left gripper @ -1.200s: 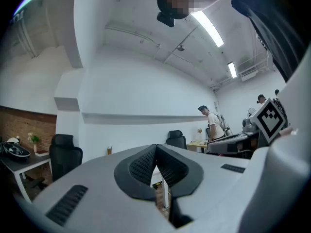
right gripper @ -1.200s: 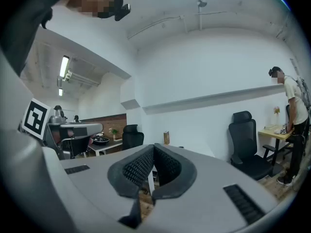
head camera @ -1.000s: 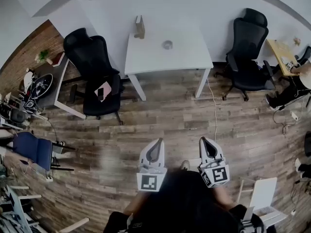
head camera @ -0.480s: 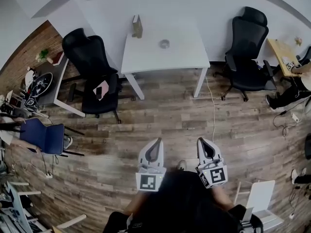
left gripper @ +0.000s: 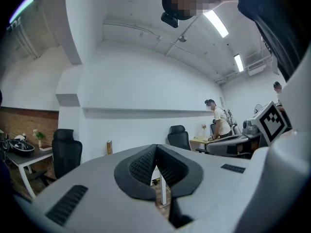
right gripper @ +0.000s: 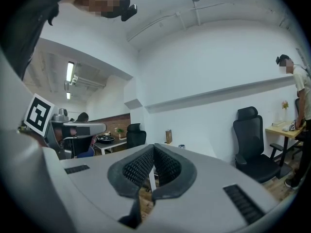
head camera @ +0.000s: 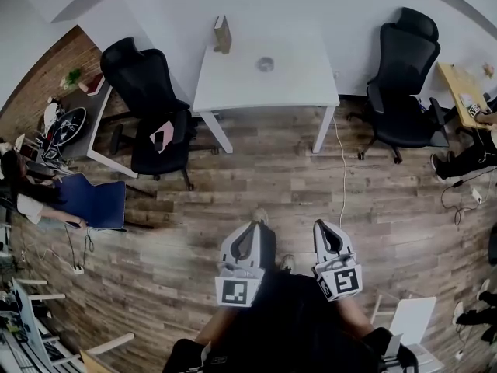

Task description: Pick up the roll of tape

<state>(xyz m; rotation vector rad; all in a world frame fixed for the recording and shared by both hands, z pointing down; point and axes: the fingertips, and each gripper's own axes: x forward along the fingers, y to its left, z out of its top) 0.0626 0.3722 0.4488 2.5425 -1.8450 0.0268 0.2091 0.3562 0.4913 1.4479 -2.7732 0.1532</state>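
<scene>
The roll of tape [head camera: 265, 64] is a small grey ring lying on the white table [head camera: 295, 88] far ahead in the head view. In the right gripper view the roll of tape [right gripper: 181, 146] shows as a tiny speck just past the jaws. My left gripper [head camera: 251, 229] and right gripper [head camera: 323, 227] are held side by side low over the wooden floor, well short of the table. Both point level toward the table. The left gripper [left gripper: 155, 147] has its jaw tips together with nothing between them, and so does the right gripper [right gripper: 153, 146].
A brown box [head camera: 223, 34] stands upright at the table's back left. Black office chairs stand at the left [head camera: 151, 103] and right [head camera: 408, 76] of the table. A cable [head camera: 342, 177] runs along the floor. A seated person [head camera: 35, 196] and a cluttered desk [head camera: 74, 127] are at the left.
Both grippers have come forward over the floor toward the table, still side by side. A shoe now shows ahead of the left gripper. At the left a person has come into view by the blue chair.
</scene>
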